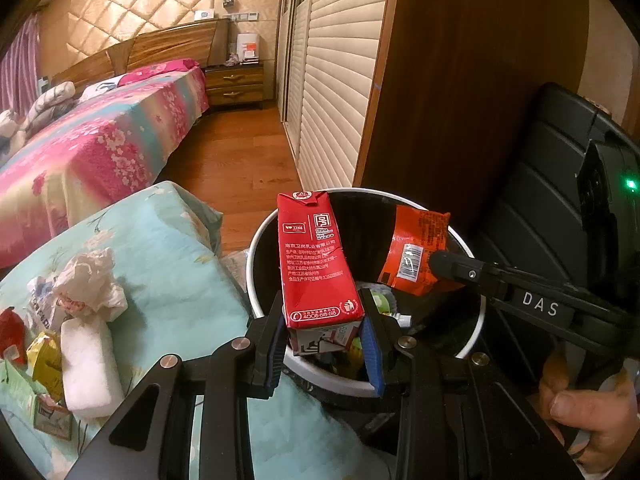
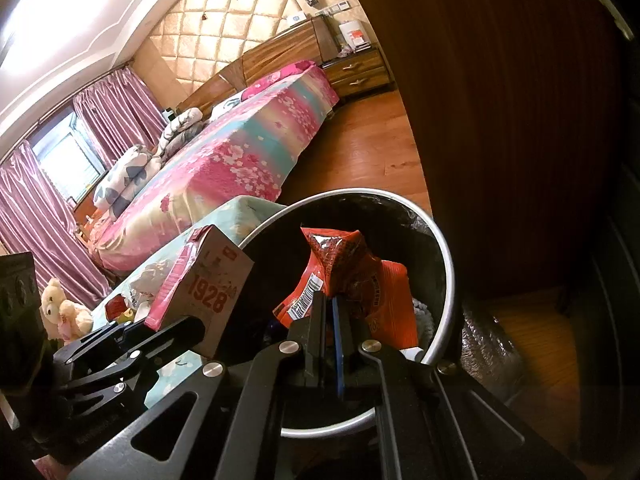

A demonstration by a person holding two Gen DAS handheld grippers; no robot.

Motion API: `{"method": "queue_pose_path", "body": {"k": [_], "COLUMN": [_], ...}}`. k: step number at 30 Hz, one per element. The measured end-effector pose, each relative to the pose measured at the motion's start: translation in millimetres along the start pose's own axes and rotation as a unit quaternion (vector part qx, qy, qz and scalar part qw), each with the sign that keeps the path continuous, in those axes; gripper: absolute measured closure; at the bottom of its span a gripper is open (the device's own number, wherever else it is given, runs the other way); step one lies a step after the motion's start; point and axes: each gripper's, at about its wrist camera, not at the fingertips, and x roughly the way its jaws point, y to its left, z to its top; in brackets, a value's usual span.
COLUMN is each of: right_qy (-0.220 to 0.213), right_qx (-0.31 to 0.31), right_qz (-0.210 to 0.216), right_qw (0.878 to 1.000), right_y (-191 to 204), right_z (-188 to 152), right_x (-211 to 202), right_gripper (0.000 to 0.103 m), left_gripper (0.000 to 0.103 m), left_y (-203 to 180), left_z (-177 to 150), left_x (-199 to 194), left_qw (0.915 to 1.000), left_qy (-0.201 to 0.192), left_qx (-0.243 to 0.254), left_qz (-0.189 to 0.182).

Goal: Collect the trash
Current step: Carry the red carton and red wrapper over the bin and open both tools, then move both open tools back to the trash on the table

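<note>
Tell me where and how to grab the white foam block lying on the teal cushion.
Grip the white foam block across its two long sides near mid-length, coming from above. It lies flat and long; crumpled tissue crowds its far end and wrappers its left side, so the top is the clear approach.

We see a red milk carton with white print, an orange-red snack wrapper with a white barcode, and a bin — white rim, black liner. Nearby lie a pale turquoise floral cloth, a white foam block and a pink blossom-patterned bed.
</note>
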Motion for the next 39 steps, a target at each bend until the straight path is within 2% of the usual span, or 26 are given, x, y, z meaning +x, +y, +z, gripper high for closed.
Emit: {"method": "queue_pose_path", "body": {"k": [10, 13, 18, 19, 22, 25, 27, 29, 39], "right_qy": [0.008, 0.011, 0.013, 0.013, 0.007, 0.006, 0.004, 0.0, -0.002], "right_qx": [0.002, 0.006, 0.013, 0.014, 0.018, 0.022, 0.025, 0.024, -0.008], "right_qz": [-0.005, -0.006, -0.008, -0.006, -0.001, 0.007, 0.016, 0.025, 0.042], "right_qw": [1.0, 1.0, 1.0, 1.0, 1.0, 1.0, 1.0, 0.999, 0.999], "right_y": [1, -2, -5, -5, -5, -3, 0, 6, 41], "right_z": [3, 5, 6, 5, 2, -1, -3, -6, -19], "right_x": [6, 9, 10, 9, 6, 4, 2, -1, -6], "right_gripper": [0.1, 0.095, 0.093, 0.089, 0.066, 0.062, 0.052, 0.037, 0.028], "left_gripper": [0.071, 0.07, 0.056, 0.054, 0.052, 0.049, 0.048, 0.048, 0.048], "left_y": [-4, -5, 1, 2, 6, 13, 18, 23, 59], "left_z": [3, 3, -1, -3, -10, -20, -28, -37, -74], "left_x": [7, 7, 1, 0, -6, -16, -24, -33, -83], "left_qw": [0.9999, 0.9998, 0.9997, 0.9996, 0.9995, 0.9991, 0.9987, 0.9981, 0.9929], "left_qy": [0.011, 0.016, 0.014, 0.014, 0.012, 0.005, 0.001, -0.002, -0.021], "left_qx": [0.002, 0.001, -0.016, -0.019, -0.028, -0.041, -0.052, -0.061, -0.11], "left_qz": [-0.011, -0.014, -0.015, -0.015, -0.012, -0.005, 0.0, 0.005, 0.04]}}
